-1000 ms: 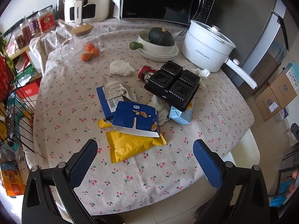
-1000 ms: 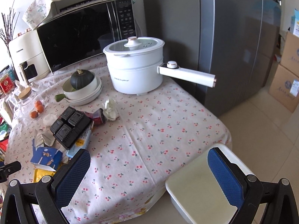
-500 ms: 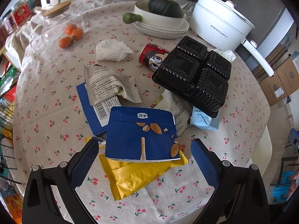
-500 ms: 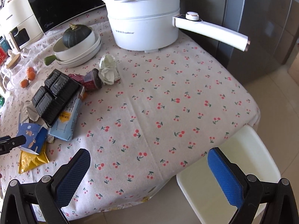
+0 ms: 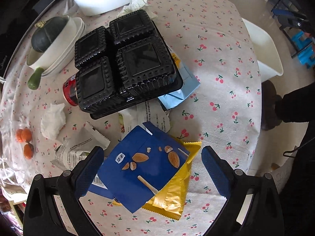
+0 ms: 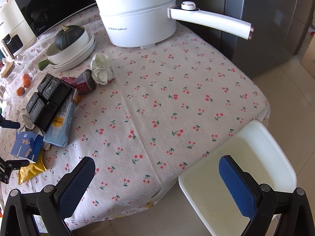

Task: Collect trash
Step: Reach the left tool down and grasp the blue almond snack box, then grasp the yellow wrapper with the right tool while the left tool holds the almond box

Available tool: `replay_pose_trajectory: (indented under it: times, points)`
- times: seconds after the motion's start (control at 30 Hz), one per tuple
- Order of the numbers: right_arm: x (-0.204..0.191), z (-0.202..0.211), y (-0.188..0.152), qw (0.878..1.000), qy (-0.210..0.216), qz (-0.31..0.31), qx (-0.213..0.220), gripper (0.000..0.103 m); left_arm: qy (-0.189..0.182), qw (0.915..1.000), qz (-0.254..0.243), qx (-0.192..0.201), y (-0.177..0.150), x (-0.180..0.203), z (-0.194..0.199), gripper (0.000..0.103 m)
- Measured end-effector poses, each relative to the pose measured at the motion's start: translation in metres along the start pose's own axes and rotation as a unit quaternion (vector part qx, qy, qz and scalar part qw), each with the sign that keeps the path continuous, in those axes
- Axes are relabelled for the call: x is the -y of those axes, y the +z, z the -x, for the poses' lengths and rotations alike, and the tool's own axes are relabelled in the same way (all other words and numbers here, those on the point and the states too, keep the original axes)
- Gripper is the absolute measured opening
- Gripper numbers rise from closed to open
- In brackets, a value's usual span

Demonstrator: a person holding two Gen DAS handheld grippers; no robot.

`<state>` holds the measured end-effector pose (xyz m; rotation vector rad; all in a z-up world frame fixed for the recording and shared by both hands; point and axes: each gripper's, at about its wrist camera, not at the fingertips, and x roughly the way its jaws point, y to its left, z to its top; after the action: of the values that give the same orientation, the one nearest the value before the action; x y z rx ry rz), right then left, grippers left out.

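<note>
With my left gripper [image 5: 152, 169] spread wide astride the blue box [image 5: 143, 169] lying atop the yellow wrapper [image 5: 173, 194], I judge it nearer than my open, empty right gripper [image 6: 157, 179] over the table edge.

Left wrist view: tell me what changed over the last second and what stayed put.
The left gripper has come down and in on the trash pile; its open fingers now flank the blue almond-print snack box, which lies on the yellow foil wrapper. Nothing is gripped yet. The right gripper, also open, has moved closer over the table edge by the white bin. The black four-compartment plastic tray and the rest of the trash lie as before.
</note>
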<state>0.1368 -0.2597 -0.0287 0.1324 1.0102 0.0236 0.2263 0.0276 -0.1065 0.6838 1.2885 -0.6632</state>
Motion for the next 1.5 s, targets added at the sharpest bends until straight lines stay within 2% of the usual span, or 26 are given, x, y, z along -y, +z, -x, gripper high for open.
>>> replay_pose_trajectory:
  times: [0.17,0.3,0.4,0.5,0.57,0.7,0.87,0.93,1.0,1.07,1.17,1.3,1.37,1.5]
  points:
    - [0.001,0.0,-0.002,1.0,0.003,0.01,-0.003,0.103,-0.024,0.999,0.024,-0.03,0.0,-0.018,-0.021,0.1]
    - [0.002,-0.002,-0.002,1.0,0.006,0.009,-0.009,0.103,-0.067,0.9952,0.067,-0.025,-0.012,-0.028,-0.026,0.1]
    - [0.001,-0.004,-0.004,1.0,0.009,0.009,-0.015,0.103,-0.074,0.9933,0.089,-0.012,-0.023,-0.03,-0.024,0.1]
    - [-0.001,-0.003,-0.005,1.0,0.01,0.011,-0.013,0.103,-0.087,0.9867,0.137,-0.008,-0.04,-0.034,-0.028,0.1]
    - [-0.002,-0.003,-0.006,1.0,0.011,0.01,-0.013,0.103,-0.071,0.9869,0.144,-0.016,-0.048,-0.03,-0.03,0.1]
    - [-0.002,-0.003,-0.009,1.0,0.018,0.006,-0.018,0.103,-0.046,0.9905,0.129,0.009,-0.054,-0.019,-0.006,0.1]
    - [-0.003,-0.001,-0.016,0.999,0.024,0.004,-0.02,0.103,-0.03,0.9923,0.12,-0.011,-0.062,-0.016,0.007,0.1]
    - [-0.003,0.0,-0.018,0.999,0.03,0.003,-0.023,0.103,-0.024,0.9919,0.124,-0.012,-0.081,-0.017,0.005,0.1]
    - [-0.004,0.001,-0.021,0.999,0.036,0.003,-0.025,0.103,-0.017,0.9909,0.133,-0.004,-0.087,-0.017,0.006,0.1]
    - [-0.005,0.002,-0.023,0.999,0.036,0.005,-0.026,0.103,-0.005,0.9887,0.149,0.015,-0.09,-0.01,0.009,0.093]
    - [-0.005,0.003,-0.025,0.999,0.035,0.009,-0.025,0.103,0.007,0.98,0.193,0.046,-0.106,-0.012,0.024,0.087]
    - [-0.006,0.003,-0.024,0.999,0.036,0.007,-0.025,0.103,0.035,0.9626,0.257,0.076,-0.112,-0.015,0.038,0.083]
    - [-0.008,0.003,-0.023,0.999,0.035,0.008,-0.022,0.103,0.036,0.9462,0.305,0.102,-0.118,-0.017,0.047,0.083]
    - [-0.021,0.003,-0.023,0.999,0.031,0.02,-0.018,0.103,0.029,0.9042,0.399,0.151,-0.133,-0.013,0.07,0.082]
